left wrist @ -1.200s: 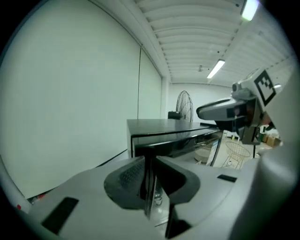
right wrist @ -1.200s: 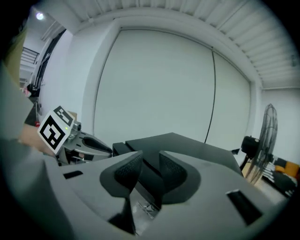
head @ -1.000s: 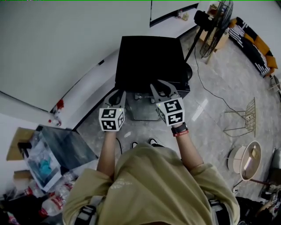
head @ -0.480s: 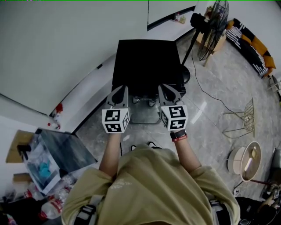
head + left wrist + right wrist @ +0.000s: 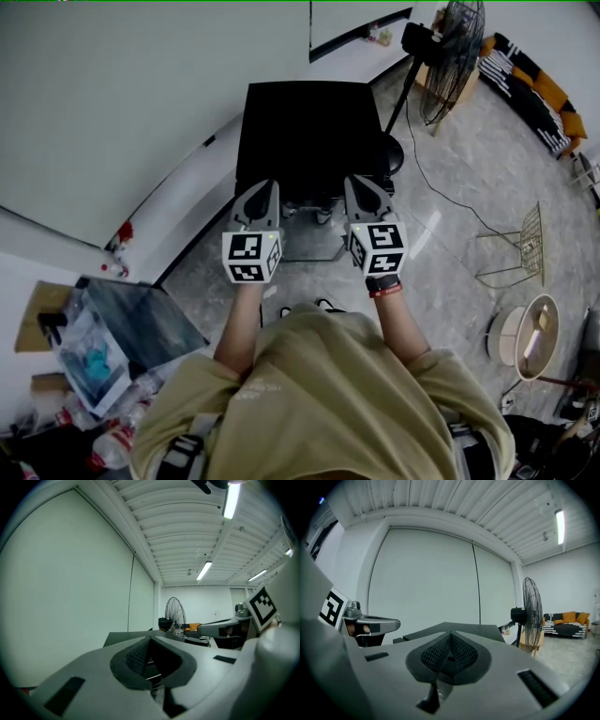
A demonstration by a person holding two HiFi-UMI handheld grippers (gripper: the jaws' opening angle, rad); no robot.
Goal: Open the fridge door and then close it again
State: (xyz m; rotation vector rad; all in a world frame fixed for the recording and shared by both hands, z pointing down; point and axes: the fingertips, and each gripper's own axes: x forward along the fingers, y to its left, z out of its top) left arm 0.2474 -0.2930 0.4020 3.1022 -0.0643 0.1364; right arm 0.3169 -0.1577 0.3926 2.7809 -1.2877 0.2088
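Standing upright on the grey stone-patterned floor (image 5: 469,187), the low black box-shaped fridge (image 5: 309,127) fills the 12 o'clock part of the head view, straight ahead of the person. Only its flat, nearly square top shows plainly. The sides of that top run from 12 to 6 o'clock, the body's long axis is vertical, and its near edge faces the person at 6 o'clock. From this steep angle it is not possible to tell whether the door is ajar or closed.

The left claw (image 5: 264,186) reaches toward 12 o'clock at the near-left corner of the fridge top. The right claw (image 5: 357,181) does the same at the near-right corner. The two lie side by side, roughly parallel and well apart. Whether either tip touches the fridge cannot be told.

In the left gripper view the two jaws have just been closing and now meet, pad against pad, with nothing between them. The right gripper view shows the same, jaws just closed together and empty, with the dark fridge top lying beyond the tips.

A white wall (image 5: 141,103) runs behind the fridge from 8 to 12 o'clock. A black pedestal fan (image 5: 448,58) stands at 1 o'clock, and a black-and-orange sofa (image 5: 530,80) lies farther out at 2 o'clock.
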